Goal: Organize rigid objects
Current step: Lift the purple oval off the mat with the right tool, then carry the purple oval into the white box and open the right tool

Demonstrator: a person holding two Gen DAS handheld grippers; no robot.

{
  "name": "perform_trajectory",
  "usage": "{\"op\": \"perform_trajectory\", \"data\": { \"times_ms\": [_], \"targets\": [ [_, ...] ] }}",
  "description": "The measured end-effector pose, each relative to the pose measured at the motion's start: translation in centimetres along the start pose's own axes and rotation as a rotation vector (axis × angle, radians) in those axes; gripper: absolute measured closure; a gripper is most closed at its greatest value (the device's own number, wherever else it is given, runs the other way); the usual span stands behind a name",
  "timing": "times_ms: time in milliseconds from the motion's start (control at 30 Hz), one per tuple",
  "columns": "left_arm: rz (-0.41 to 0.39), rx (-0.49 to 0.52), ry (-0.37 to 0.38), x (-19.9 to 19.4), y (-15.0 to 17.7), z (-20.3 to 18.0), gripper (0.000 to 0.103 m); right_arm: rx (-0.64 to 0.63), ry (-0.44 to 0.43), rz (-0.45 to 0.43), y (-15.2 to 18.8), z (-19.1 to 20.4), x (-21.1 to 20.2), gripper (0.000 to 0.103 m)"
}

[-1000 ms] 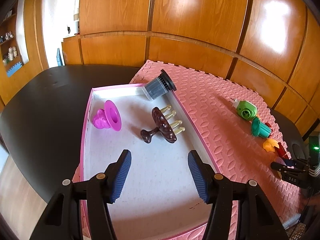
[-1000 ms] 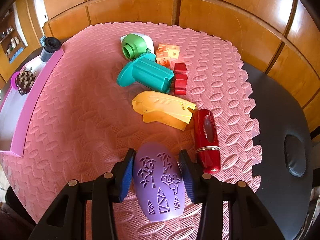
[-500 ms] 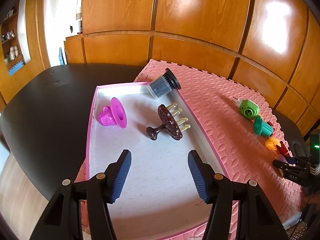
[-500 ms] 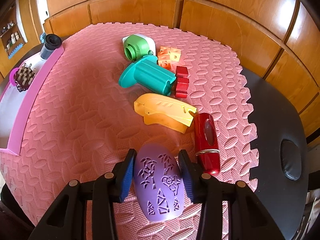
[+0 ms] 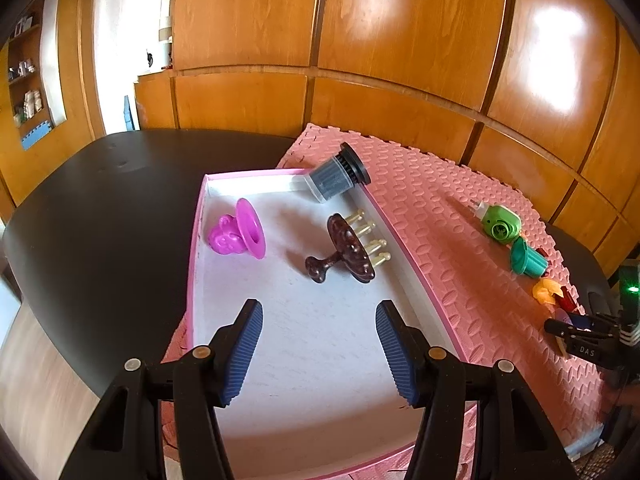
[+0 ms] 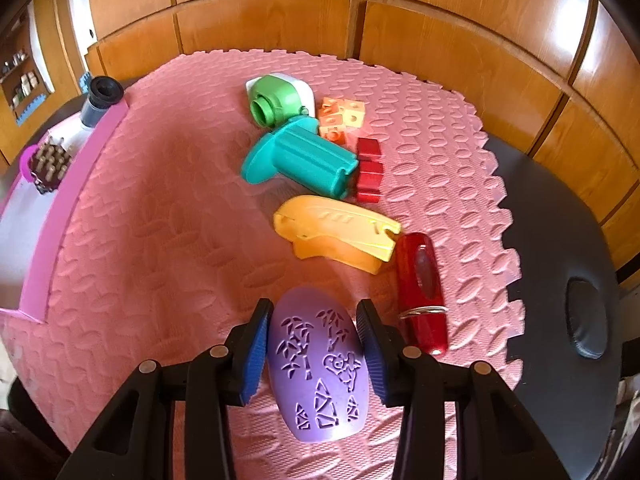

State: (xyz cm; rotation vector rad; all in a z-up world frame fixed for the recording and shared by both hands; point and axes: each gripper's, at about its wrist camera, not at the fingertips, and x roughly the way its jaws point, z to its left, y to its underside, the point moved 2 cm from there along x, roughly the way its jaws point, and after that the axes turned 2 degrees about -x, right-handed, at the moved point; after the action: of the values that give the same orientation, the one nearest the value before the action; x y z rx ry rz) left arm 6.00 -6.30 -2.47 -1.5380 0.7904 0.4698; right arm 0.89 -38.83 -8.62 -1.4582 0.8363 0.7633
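Note:
My right gripper [image 6: 316,356] is shut on a purple oval shell [image 6: 318,368] with cut-out patterns, held just above the pink foam mat [image 6: 160,240]. Ahead of it lie a yellow piece [image 6: 336,234], a red capsule [image 6: 422,292], a teal funnel-shaped piece [image 6: 300,158], a green-and-white piece [image 6: 278,100], red blocks [image 6: 370,170] and orange cubes [image 6: 342,116]. My left gripper [image 5: 320,354] is open and empty above the pink-rimmed white tray [image 5: 320,340], which holds a magenta toy [image 5: 240,232] and a brown pegged massager [image 5: 348,246]. A grey ribbed cap [image 5: 338,176] rests on the tray's far corner.
The mat lies on a dark table [image 5: 100,208] with wood-panelled walls behind. The right gripper [image 5: 588,340] shows at the right edge of the left wrist view. The tray's rim [image 6: 52,216] shows at the left of the right wrist view.
The left gripper has drawn back and up a little from the tray, still open. The right gripper has lifted slightly with the purple shell in it.

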Motion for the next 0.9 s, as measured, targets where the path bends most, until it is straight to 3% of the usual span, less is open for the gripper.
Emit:
{"op": "perform_trajectory", "data": {
  "times_ms": [300, 500, 900],
  "targets": [
    [-0.009, -0.015, -0.009, -0.6, 0.1, 1.4, 0.043, 0.013, -0.032, -0.034, -0.8, 1.6, -0.9, 0.061],
    [-0.025, -0.024, -0.014, -1.2, -0.1, 1.9, 0.043, 0.014, -0.146, -0.094, -2.4, 5.1, -2.7, 0.061],
    [-0.031, -0.053, -0.032, -1.8, 0.0, 3.5, 0.043, -0.098, -0.371, -0.176, -6.2, 15.3, -5.0, 0.062]
  ]
}}
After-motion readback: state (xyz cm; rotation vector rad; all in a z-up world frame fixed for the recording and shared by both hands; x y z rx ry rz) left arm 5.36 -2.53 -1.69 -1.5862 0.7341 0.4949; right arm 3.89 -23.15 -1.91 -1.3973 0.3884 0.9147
